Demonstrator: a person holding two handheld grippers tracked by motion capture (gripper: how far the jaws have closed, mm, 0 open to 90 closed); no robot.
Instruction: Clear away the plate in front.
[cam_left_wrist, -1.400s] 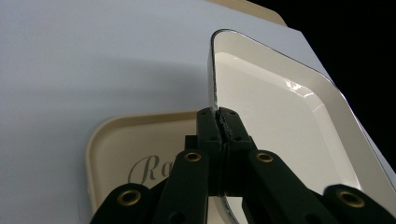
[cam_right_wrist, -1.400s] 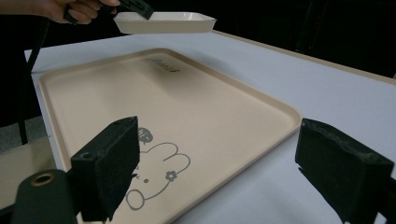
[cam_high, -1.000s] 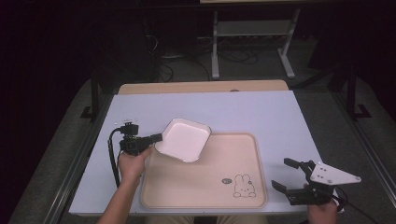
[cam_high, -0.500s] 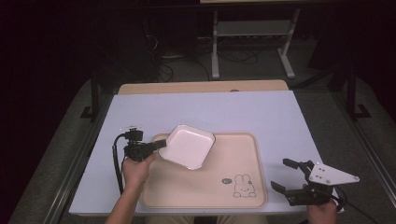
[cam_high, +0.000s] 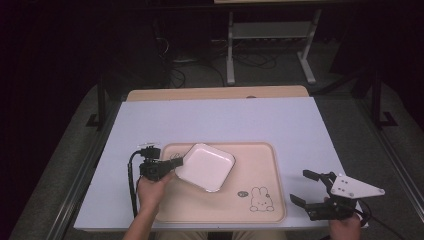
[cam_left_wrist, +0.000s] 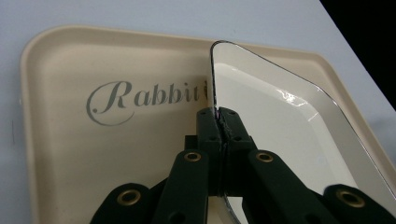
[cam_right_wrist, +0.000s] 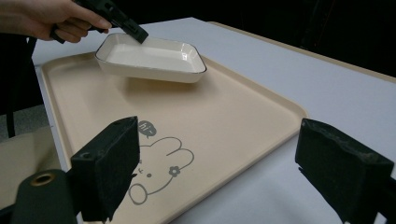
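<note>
A white rectangular dish (cam_high: 205, 166) with a thin dark rim hangs just above the left half of a beige tray (cam_high: 250, 165) that bears a rabbit drawing. My left gripper (cam_high: 176, 161) is shut on the dish's near-left rim (cam_left_wrist: 215, 100), jaws pinched on the edge (cam_left_wrist: 219, 123). Seen from the right gripper view, the dish (cam_right_wrist: 152, 55) floats slightly over the tray (cam_right_wrist: 210, 107), held by the left gripper (cam_right_wrist: 137, 33). My right gripper (cam_high: 306, 187) rests open at the table's front right, its pads (cam_right_wrist: 109, 163) wide apart with nothing between them.
The pale blue tabletop (cam_high: 215, 120) surrounds the tray, with a wooden strip (cam_high: 215, 93) along the far edge. A metal stand (cam_high: 270, 45) and cables sit on the dark floor beyond. The word "Rabbit" (cam_left_wrist: 144, 95) is printed on the tray.
My left gripper has carried the dish rightward and down, from over the tray's left edge to low over its left half. The right gripper has not moved.
</note>
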